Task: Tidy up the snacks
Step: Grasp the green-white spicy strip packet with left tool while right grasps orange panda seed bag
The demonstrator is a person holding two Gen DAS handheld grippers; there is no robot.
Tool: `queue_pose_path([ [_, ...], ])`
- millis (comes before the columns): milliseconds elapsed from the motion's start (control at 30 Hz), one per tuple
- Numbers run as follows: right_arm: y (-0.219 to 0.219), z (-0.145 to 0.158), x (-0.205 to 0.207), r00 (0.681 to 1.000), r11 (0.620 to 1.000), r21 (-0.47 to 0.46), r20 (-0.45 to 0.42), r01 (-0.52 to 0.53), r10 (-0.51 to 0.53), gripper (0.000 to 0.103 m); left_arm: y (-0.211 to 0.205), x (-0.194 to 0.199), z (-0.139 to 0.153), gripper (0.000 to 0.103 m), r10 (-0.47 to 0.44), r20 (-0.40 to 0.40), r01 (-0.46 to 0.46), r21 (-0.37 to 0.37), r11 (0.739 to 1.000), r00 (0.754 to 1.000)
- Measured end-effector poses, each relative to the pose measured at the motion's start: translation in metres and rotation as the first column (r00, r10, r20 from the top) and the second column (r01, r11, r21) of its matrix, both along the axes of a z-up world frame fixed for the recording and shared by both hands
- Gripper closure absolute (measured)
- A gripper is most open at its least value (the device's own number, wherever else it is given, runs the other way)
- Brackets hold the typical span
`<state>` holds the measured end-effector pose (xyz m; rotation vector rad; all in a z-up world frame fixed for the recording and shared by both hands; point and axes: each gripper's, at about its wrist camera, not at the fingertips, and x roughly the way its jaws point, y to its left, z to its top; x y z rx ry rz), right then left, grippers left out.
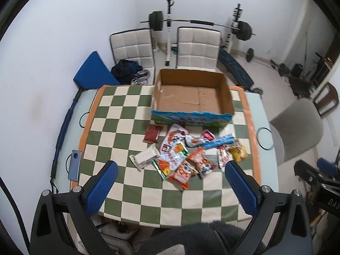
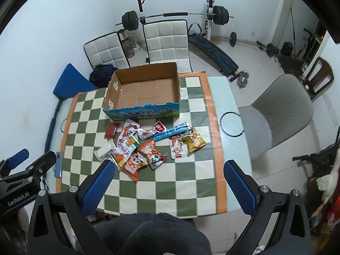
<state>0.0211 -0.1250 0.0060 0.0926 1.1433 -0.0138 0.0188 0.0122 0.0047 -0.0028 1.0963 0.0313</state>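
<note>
An empty cardboard box (image 1: 225,89) (image 2: 110,93) with a blue printed front stands at the far side of the checkered cloth. Several snack packets (image 1: 180,155) (image 2: 140,148) lie scattered in front of it, among them a dark red bar (image 1: 152,133) (image 2: 111,130), a long blue packet (image 1: 218,142) (image 2: 172,131), a yellow packet (image 1: 239,152) (image 2: 194,142) and a white packet (image 1: 145,157). My left gripper (image 1: 171,171) is open and empty, held above the near side of the pile. My right gripper (image 2: 169,170) is open and empty, also above the near cloth.
A phone (image 1: 74,165) lies at the table's left edge. Two white chairs (image 1: 197,46) stand behind the table and a grey chair (image 2: 280,110) to its right. A barbell rack (image 1: 170,23) and weights sit by the back wall.
</note>
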Motion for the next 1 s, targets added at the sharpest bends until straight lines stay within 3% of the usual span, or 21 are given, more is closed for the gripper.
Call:
queue_pose_path([
  [67, -0.002, -0.021, 0.017, 0.999, 1.0, 0.016, -0.036, 0.005, -0.004, 0.0, 0.011, 0.016, -0.019, 0.0, 0.038, -0.028, -0.039, -0.004, 0.999, 0.999],
  [233, -0.003, -0.113, 0.056, 0.99, 0.997, 0.07, -0.136, -0.01, 0.02, 0.0, 0.029, 0.05, -0.092, 0.0, 0.081, -0.132, -0.079, 0.022, 0.997, 0.988],
  [467, 0.016, -0.266, 0.108, 0.939, 0.993, 0.058, -0.323, -0.101, 0.115, 0.0, 0.024, 0.07, -0.2, 0.008, -0.023, -0.285, 0.049, 0.085, 0.995, 0.958],
  [667, 0.055, -0.374, 0.136, 0.874, 0.972, 0.081, -0.427, -0.221, 0.234, 0.003, 0.02, 0.069, -0.259, 0.009, -0.078, -0.369, 0.128, 0.112, 0.985, 0.926],
  [833, 0.093, -0.417, 0.147, 0.828, 0.947, 0.066, -0.469, -0.314, 0.307, 0.006, 0.016, 0.068, -0.288, 0.009, -0.116, -0.406, 0.174, 0.109, 0.979, 0.907],
  [900, 0.103, -0.431, 0.149, 0.809, 0.937, 0.066, -0.487, -0.342, 0.33, 0.012, 0.013, 0.069, -0.294, 0.009, -0.134, -0.412, 0.193, 0.106, 0.975, 0.901],
  [1000, 0.11, -0.448, 0.15, 0.785, 0.924, 0.042, -0.513, -0.38, 0.347, 0.028, 0.005, 0.074, -0.304, 0.009, -0.178, -0.418, 0.234, 0.086, 0.968, 0.891],
])
